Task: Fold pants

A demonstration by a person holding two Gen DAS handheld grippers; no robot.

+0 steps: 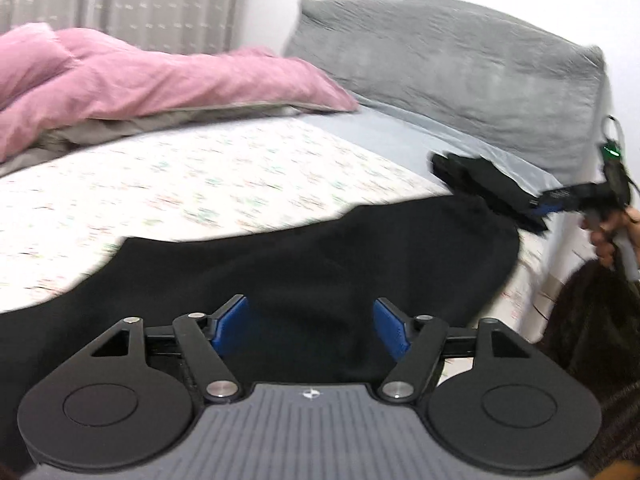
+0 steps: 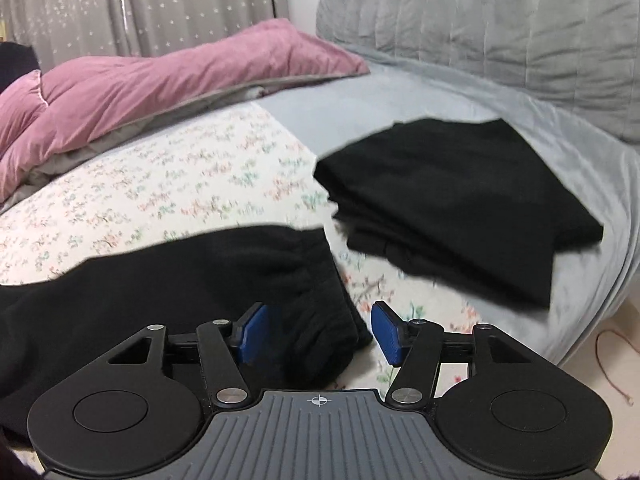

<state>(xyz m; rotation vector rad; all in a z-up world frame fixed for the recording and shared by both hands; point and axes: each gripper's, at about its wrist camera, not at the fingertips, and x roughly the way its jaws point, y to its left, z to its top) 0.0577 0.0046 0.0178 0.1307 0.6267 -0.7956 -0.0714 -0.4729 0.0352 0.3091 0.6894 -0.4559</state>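
My left gripper [image 1: 312, 326] hovers low over the black pants [image 1: 304, 256], its blue pads spread wide apart with only dark cloth showing between them; nothing is pinched. The pants lie stretched across the near edge of the floral bedsheet [image 1: 208, 176], running from the left side toward the right, where my right gripper [image 1: 492, 188] shows in the left wrist view, reaching in near the far end of the fabric. From that angle it is blurred and I cannot tell whether it touches the cloth.

In its own view my right gripper [image 2: 318, 330] has its fingers apart as well, and the end of the pants [image 2: 224, 280] sits between and just ahead of them, the edge of the cloth bunched near the left pad. Beyond it a folded black garment [image 2: 452, 196] rests on the pale blue blanket [image 2: 400, 92], apart from the pants. A pink duvet [image 2: 160, 84] is heaped at the far left, a grey headboard cushion [image 2: 500, 28] behind
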